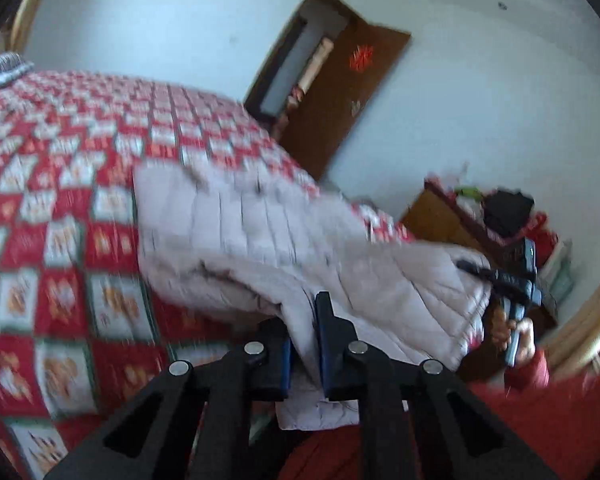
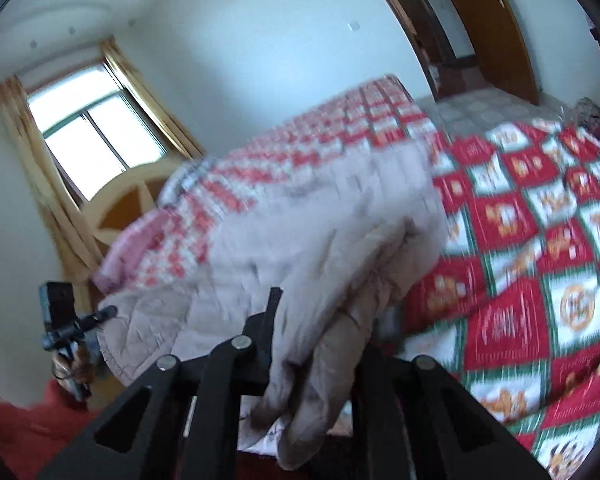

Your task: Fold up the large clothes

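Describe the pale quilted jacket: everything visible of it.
The quilted jacket is pale pinkish-beige, padded, stitched in parallel channels, with some dark smudges. It is bunched and partly lifted off the red-and-white patterned bedspread, its far part draped on the bed. The left gripper has its jaws closed on a hanging edge; the right gripper pinches another bunched fold. Motion blur hides finer details.
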A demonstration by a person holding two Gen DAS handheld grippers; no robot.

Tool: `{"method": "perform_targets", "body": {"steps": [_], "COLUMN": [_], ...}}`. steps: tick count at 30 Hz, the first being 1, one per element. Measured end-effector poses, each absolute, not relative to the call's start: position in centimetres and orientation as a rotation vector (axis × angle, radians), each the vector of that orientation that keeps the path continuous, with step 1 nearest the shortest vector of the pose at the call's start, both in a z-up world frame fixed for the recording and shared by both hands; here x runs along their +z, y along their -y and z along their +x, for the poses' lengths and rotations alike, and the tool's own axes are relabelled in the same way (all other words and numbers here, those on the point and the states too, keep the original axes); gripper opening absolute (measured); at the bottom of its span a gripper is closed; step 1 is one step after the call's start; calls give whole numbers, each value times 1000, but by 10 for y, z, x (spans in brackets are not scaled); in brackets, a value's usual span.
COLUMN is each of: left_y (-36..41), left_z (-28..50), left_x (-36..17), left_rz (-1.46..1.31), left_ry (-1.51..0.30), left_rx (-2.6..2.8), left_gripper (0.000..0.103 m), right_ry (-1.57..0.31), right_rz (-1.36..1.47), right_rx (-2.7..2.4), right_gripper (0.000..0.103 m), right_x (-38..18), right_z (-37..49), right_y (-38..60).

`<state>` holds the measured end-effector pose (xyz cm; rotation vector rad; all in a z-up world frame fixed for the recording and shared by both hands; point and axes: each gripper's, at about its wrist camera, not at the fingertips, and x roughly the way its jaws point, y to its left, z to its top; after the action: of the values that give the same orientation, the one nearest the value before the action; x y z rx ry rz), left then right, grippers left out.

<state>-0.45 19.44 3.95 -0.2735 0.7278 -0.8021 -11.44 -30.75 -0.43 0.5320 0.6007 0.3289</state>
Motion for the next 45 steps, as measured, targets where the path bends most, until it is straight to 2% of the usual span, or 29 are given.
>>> {"method": "perform_targets", "body": {"steps": [4, 11, 16, 20, 23, 27, 31, 40, 43, 44, 45], "left_y": [-187, -180, -152, -140, -131, -127, -136, -133, -149, -158, -168], "left_z": [58, 191, 267, 327, 357, 375, 368, 368, 368, 363, 358], "left_x": [72, 56, 22, -24, -61, -107, -130, -129, -109, -96, -79], "left_rz": [-302, -434, -408, -396, -380, -413, -473, -441, -489, -492, -499], "left_ry": [-688, -773, -850, -920, -995, -1035, -959, -940, -978, -959, -931], "left_rx": [-726, -570, -420, -305, -225, -196, -225, -228, -283, -309, -343], "left_gripper": [10, 11, 11, 12, 14, 15, 16, 16, 21, 26, 28], "right_ry": [-540, -586, -666, -711, -722, -700, -654, -671, -740, -719, -681], "right_rz": [547, 626, 628, 627, 634, 653, 577, 569, 552, 549, 548], "right_rx": [310, 248, 142, 45, -20, -62, -65, -79, -52, -34, -24], "right_gripper": [15, 15, 15, 16, 21, 32, 37, 38, 42, 47, 60], "right_x": [32, 33, 0, -50, -92, -121, -131, -140, -124, -111, -98], "right_z": [-60, 80, 174, 231, 257, 270, 267, 274, 271, 263, 253], "right_y": [319, 343, 346, 354, 356, 353, 343, 341, 343, 346, 348]}}
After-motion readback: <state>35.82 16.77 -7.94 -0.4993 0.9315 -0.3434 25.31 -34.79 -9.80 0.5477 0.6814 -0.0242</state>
